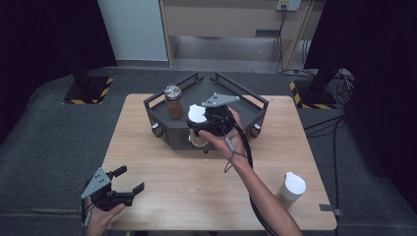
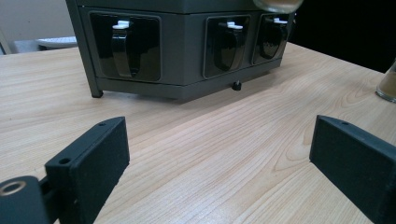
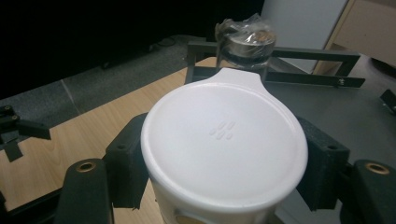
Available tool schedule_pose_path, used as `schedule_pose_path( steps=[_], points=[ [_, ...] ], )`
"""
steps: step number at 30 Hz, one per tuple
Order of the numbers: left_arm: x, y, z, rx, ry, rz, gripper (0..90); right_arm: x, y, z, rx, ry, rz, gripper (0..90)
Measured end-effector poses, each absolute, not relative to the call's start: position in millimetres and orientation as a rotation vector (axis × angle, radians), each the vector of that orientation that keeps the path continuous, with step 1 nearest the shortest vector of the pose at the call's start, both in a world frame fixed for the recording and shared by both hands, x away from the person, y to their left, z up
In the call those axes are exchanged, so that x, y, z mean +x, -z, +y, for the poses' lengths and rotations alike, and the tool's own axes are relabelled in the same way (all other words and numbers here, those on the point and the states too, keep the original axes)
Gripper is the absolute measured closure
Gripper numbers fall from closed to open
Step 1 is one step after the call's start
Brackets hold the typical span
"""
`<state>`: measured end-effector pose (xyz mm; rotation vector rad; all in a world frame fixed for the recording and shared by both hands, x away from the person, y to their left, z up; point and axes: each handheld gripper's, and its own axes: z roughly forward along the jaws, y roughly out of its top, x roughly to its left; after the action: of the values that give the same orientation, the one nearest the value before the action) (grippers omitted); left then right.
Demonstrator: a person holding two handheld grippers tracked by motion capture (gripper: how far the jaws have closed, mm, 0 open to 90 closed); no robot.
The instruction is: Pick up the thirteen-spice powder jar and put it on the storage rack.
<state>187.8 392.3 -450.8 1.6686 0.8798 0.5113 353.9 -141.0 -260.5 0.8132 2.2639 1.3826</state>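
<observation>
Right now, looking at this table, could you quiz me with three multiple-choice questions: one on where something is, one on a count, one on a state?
1. Where does the free-standing white-lidded jar stand?
A. On the table's near right part
B. Inside the rack
C. Beside the left gripper

2. How many white-lidded jars are in the high view?
A. One
B. Two
C. Four

3. What state is the left gripper in?
A. Shut on a jar
B. Open, holding nothing
C. Shut on the rack's rail

Answers:
1 A: it stands alone on the wooden table, away from the dark grey rack.
2 B: one near the table's right edge, one held jar in the right gripper at the rack's front.
3 B: in the left gripper view its jaws stand wide apart over bare wood.
</observation>
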Motion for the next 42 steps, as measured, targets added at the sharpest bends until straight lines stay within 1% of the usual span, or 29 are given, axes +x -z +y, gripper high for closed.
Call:
schedule_pose_path(
  steps=[8, 12, 20, 29, 42],
  points=[
    [188, 452, 393, 1.667, -0.526, 0.87, 4.1, 368, 244, -141, 0.846, -1.356, 2.238, 30.9],
    [189, 451, 393, 1.672, -0.509, 0.885, 4.1, 377, 237, -140, 0.884, -1.343, 2.221, 30.9],
    [189, 450, 393, 1.675, -0.509, 0.884, 4.1, 398, 229, -131, 0.94, -1.298, 2.188, 30.8],
    [188, 450, 393, 1.676, -0.509, 0.881, 4.1, 412, 232, -118, 0.997, -1.246, 2.163, 30.8],
    [189, 450, 393, 1.676, -0.508, 0.881, 4.1, 428, 249, -107, 1.062, -1.21, 2.118, 30.8]
  ],
)
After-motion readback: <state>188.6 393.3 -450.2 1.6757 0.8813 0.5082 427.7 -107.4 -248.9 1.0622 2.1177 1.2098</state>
